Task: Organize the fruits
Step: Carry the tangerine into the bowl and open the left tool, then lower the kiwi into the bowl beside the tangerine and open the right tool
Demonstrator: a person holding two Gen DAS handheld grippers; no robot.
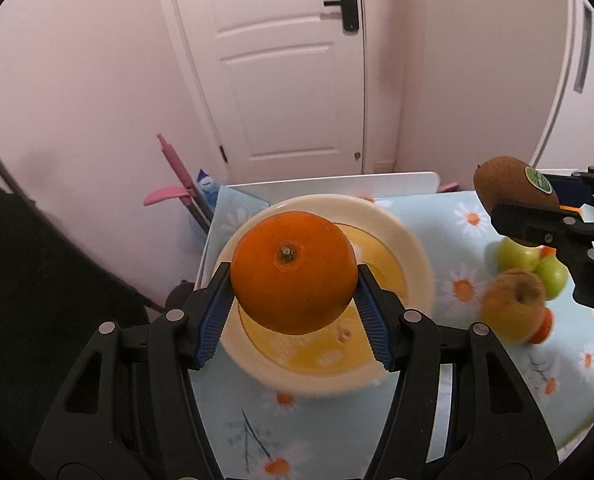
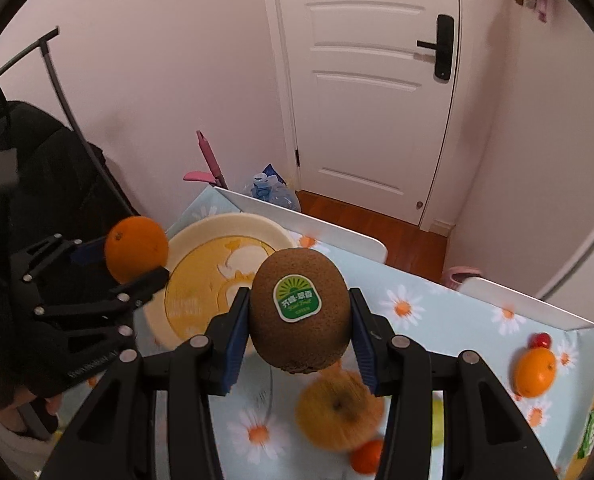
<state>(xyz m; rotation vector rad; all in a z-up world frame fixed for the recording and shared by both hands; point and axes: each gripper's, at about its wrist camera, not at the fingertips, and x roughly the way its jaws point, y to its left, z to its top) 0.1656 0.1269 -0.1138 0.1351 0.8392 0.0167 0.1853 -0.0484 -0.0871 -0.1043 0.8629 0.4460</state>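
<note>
My left gripper [image 1: 294, 304] is shut on an orange [image 1: 293, 272] and holds it above a cream plate with a yellow centre [image 1: 413, 248]. The same orange [image 2: 136, 249] and plate [image 2: 201, 236] show at the left of the right wrist view. My right gripper [image 2: 300, 332] is shut on a brown kiwi with a green sticker [image 2: 299, 310], held above the table to the right of the plate. The kiwi [image 1: 513, 186] shows at the right of the left wrist view.
On the daisy-print tablecloth [image 1: 449, 220] lie a brownish-yellow pear [image 2: 339, 414], green fruit [image 1: 533, 264], a small orange fruit [image 2: 367, 456], another orange [image 2: 535, 372] and a red fruit [image 2: 540, 340]. A white door [image 2: 369, 80] and a black bag [image 2: 37, 184] stand beyond the table.
</note>
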